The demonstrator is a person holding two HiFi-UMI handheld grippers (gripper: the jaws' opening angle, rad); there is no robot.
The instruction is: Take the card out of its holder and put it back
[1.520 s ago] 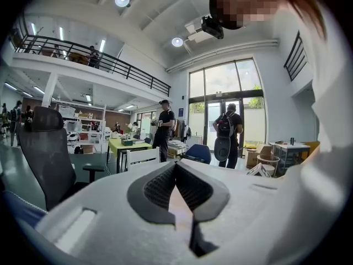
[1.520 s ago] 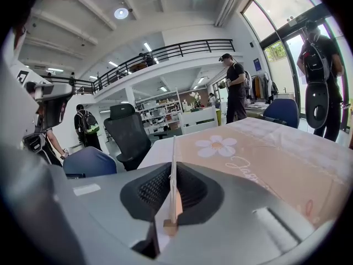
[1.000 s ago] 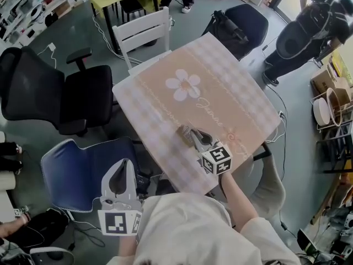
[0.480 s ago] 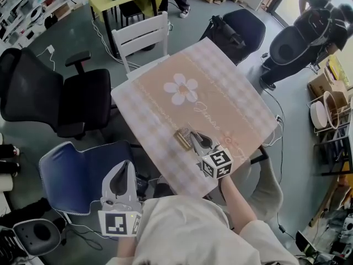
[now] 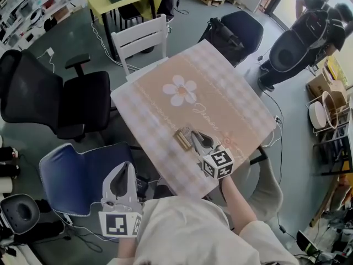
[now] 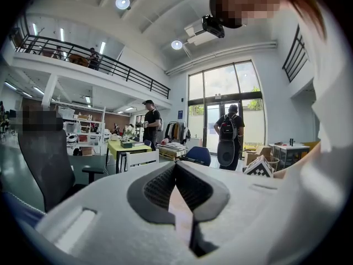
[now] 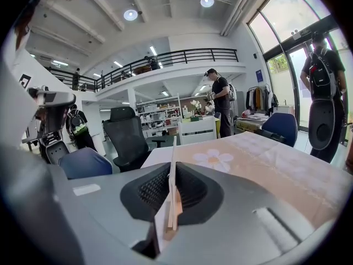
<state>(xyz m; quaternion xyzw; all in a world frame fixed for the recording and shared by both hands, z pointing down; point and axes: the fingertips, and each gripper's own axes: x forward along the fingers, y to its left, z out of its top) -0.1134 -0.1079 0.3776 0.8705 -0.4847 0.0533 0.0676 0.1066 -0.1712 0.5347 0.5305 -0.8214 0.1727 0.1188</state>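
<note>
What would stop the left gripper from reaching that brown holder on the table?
Probably nothing: the left gripper hangs just off the table, jaws shut and empty, and nothing lies between it and the holder.

Ahead of my right gripper and to its right, the table is bare up to the far edge, so there is free room. The card clamped in it sticks out past the tips into this room. Just left of the tips lies the brown holder, the only obstacle on the cloth. My left gripper hangs off the table over a blue chair, with the table edge to its right. Ahead and to its left stands a black office chair. A white chair blocks the far edge.
</note>
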